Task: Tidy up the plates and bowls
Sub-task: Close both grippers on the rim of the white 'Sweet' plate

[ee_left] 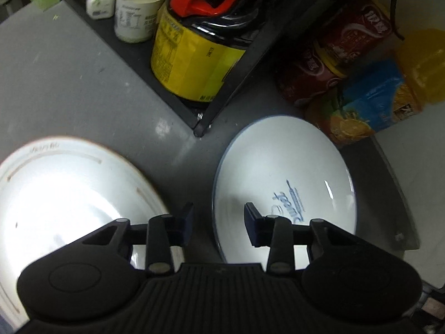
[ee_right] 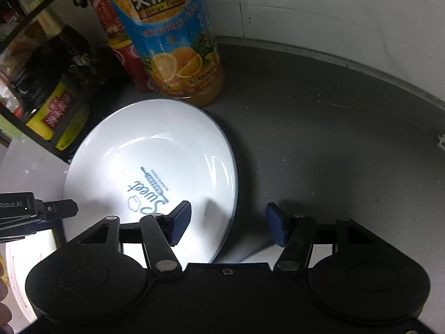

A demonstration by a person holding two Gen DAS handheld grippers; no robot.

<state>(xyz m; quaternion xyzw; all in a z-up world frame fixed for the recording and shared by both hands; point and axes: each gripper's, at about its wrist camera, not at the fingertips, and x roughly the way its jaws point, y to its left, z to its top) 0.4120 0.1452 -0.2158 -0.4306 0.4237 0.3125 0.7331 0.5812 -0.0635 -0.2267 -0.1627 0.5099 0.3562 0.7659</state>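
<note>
A white plate with a blue rim [ee_right: 155, 167] sits flat on the grey desk [ee_right: 319, 144]. It has blue writing in the middle, with the word "Sweet". A second white plate with a brown rim [ee_left: 64, 194] lies next to it on the desk, with a strip of bare desk between them.

The right claw [ee_right: 228, 222] hangs over the near right edge of the blue-rimmed plate. One blue pad is above the plate and the other is above the desk — the rim is between them. The pads are apart and do not look like they press on it, so the claw is released.

The left claw [ee_left: 218, 224] hangs over the gap between the two plates. Its pads are apart too, and it holds nothing. It may be close to the blue rim, but the picture is too blurry to be sure.

Behind the plates stands a tall orange juice bottle [ee_right: 172, 41] beside a red bottle [ee_right: 125, 55]. A black rack [ee_left: 194, 111] holds a jug with a yellow label [ee_left: 192, 64] and a small white bottle [ee_left: 136, 14].
</note>
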